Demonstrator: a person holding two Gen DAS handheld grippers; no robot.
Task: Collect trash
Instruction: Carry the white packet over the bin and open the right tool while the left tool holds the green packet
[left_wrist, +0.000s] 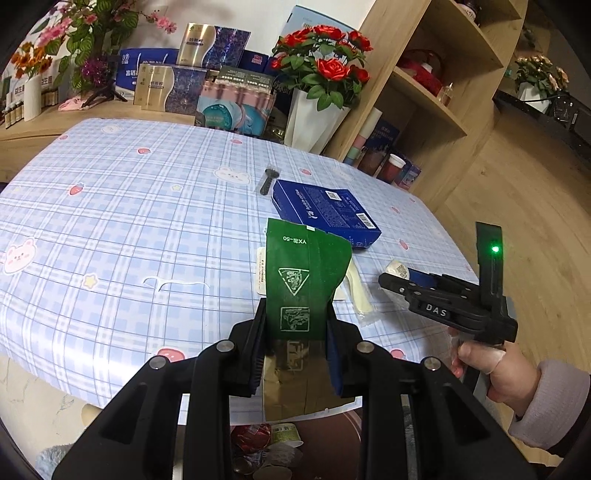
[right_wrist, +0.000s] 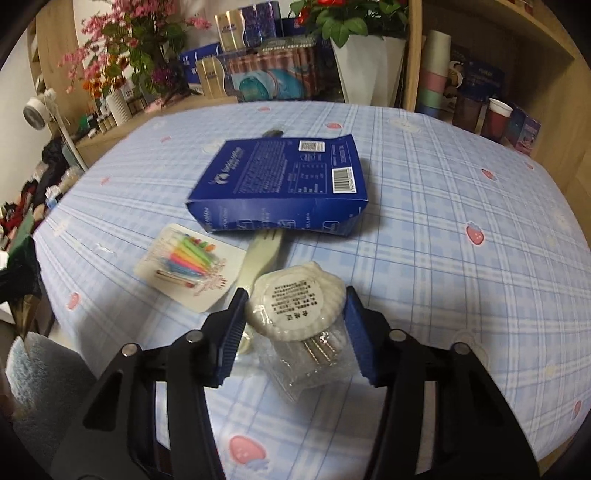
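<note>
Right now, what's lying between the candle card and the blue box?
The pale plastic fork in its wrapper; its tines reach under the blue box, beside the candle card. Right wrist view shows it.

Both wrist views angled down, close, sharing blue box (left_wrist: 327, 212).

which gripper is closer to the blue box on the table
Right. The right gripper sits just short of the blue box; the left gripper, holding the green packet, hangs back at the table's edge.

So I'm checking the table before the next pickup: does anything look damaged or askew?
Yes. The blue box lies flat with its near end torn open and crumpled, resting on the head of a plastic fork. The green packet in the left gripper is also torn along its top edge.
</note>
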